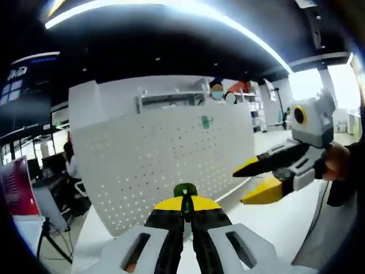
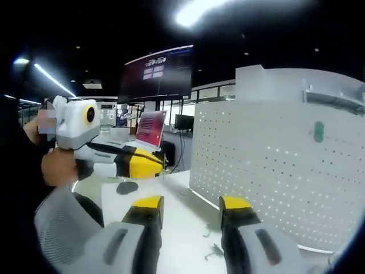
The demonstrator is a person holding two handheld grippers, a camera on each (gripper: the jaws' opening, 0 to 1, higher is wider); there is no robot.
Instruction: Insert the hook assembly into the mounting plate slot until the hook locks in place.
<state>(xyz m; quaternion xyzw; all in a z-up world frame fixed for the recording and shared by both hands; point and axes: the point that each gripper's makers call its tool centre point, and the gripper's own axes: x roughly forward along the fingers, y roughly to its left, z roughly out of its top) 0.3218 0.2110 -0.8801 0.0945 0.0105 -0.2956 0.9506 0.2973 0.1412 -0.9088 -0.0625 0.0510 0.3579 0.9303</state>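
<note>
At the bottom centre of the left gripper view, the left gripper [image 1: 184, 212] pinches a small green plastic hook [image 1: 185, 191], aimed at the white perforated mounting board [image 1: 165, 160] for insertion. The right gripper [image 2: 191, 208], lower centre, is spread and empty.

Right gripper [image 2: 192, 206] rises from bottom, yellow-tipped jaws apart, nothing between them. White perforated mounting plate [image 2: 274, 165] stands upright on white surface [image 2: 182, 228] at right; small green hook [image 2: 319, 131] sits on its upper part. Left gripper [image 2: 149, 162] enters from left, held by hand [image 2: 57, 167], yellow jaws together, pointing toward plate, apart from it. Dark round object [image 2: 127, 187] lies on surface below it. Monitors behind.
</note>
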